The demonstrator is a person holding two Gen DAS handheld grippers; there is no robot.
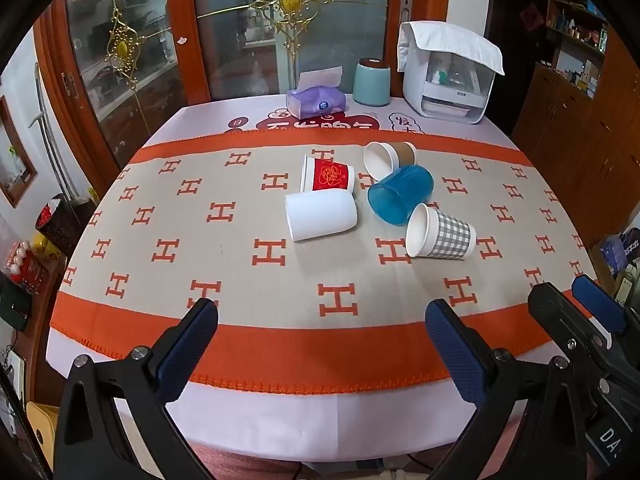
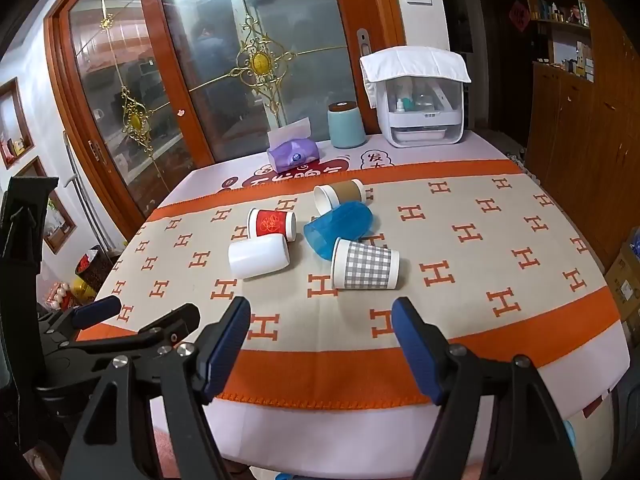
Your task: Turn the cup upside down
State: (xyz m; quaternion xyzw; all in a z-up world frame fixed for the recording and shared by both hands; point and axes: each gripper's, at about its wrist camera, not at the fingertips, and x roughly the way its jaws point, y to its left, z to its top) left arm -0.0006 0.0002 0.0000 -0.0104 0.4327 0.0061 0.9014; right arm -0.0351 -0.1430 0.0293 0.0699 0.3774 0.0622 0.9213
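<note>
Several cups lie on their sides in the middle of the table: a white cup point(image 1: 322, 216) point(image 2: 259, 255), a red paper cup point(image 1: 329, 175) point(image 2: 273, 223), a brown-sleeved paper cup point(image 1: 389, 157) point(image 2: 338, 195), a blue plastic cup point(image 1: 401, 194) point(image 2: 339, 229) and a grey checked paper cup point(image 1: 441, 232) point(image 2: 366, 265). My left gripper point(image 1: 322, 318) is open and empty over the near table edge. My right gripper point(image 2: 322, 316) is open and empty beside it; it also shows at the right in the left wrist view point(image 1: 576, 300).
An orange and beige H-patterned cloth point(image 1: 224, 256) point(image 2: 500, 248) covers the table. At the far edge stand a purple tissue pack point(image 1: 316, 100) point(image 2: 294, 155), a teal canister point(image 1: 372, 82) point(image 2: 346, 125) and a white appliance with a cloth on top point(image 1: 448, 76) point(image 2: 418, 100). Glass doors stand behind.
</note>
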